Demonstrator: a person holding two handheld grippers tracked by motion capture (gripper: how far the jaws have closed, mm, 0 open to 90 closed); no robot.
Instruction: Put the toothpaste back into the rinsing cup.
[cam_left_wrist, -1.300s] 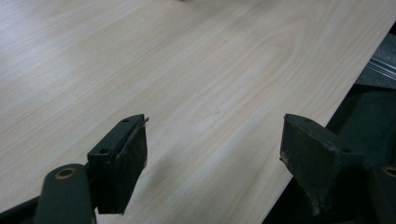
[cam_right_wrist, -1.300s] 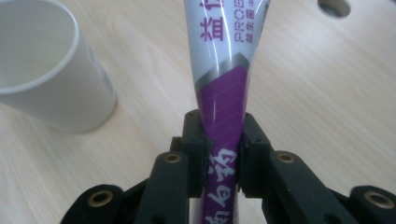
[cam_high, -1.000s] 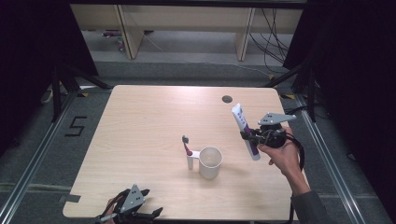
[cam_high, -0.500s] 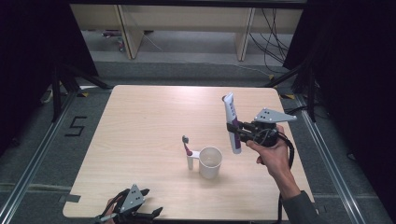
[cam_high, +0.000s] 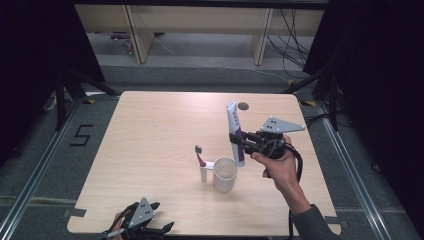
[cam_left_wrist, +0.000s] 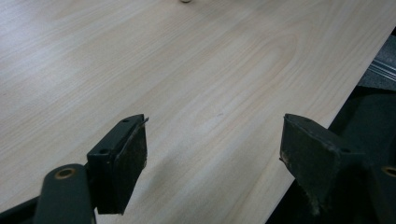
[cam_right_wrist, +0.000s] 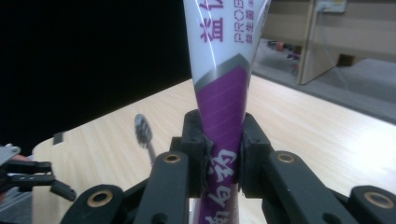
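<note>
Clamped in my right claw (cam_high: 239, 141) is the toothpaste tube (cam_high: 234, 129), its white-and-purple body pinched between both pads and standing nearly upright above the table (cam_high: 150, 125), just beside and above the white cup (cam_high: 225, 173). Next to that cup a toothbrush (cam_high: 200, 156) stands in a small white holder (cam_high: 204, 173), head up. My left claw (cam_left_wrist: 212, 154) rests at the table's near edge, well apart, jaws spread wide with nothing between them.

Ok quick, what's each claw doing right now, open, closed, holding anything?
Left claw: open, holding nothing, low over the table.
Right claw: shut on the toothpaste tube.
</note>
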